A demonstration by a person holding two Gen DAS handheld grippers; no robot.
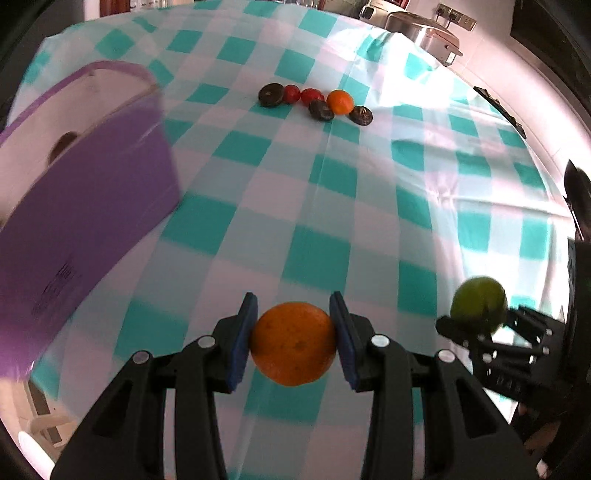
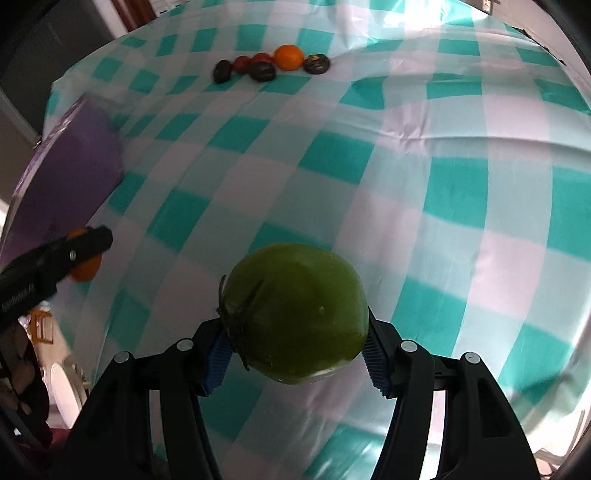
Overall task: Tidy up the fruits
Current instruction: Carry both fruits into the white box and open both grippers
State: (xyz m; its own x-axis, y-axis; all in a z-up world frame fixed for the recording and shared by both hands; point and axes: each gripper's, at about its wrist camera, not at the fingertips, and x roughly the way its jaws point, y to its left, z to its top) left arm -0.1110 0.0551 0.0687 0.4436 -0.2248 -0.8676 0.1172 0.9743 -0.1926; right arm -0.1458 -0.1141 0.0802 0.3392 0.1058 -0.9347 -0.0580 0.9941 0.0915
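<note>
My left gripper (image 1: 293, 332) is shut on an orange (image 1: 293, 343) and holds it above the checked tablecloth. My right gripper (image 2: 295, 332) is shut on a green fruit (image 2: 295, 314), also held above the cloth. The right gripper with the green fruit (image 1: 478, 304) shows at the right of the left wrist view. The left gripper with the orange (image 2: 84, 269) shows at the left of the right wrist view. A purple box (image 1: 85, 206) with a white inside stands at the left; a dark round thing lies in it.
Far across the table lies a cluster: a small orange (image 1: 340, 101), two red fruits (image 1: 301, 95) and three dark round fruits (image 1: 271, 95). Metal appliances (image 1: 424, 27) stand beyond the table's far right edge. The teal and white cloth (image 1: 332, 192) covers the table.
</note>
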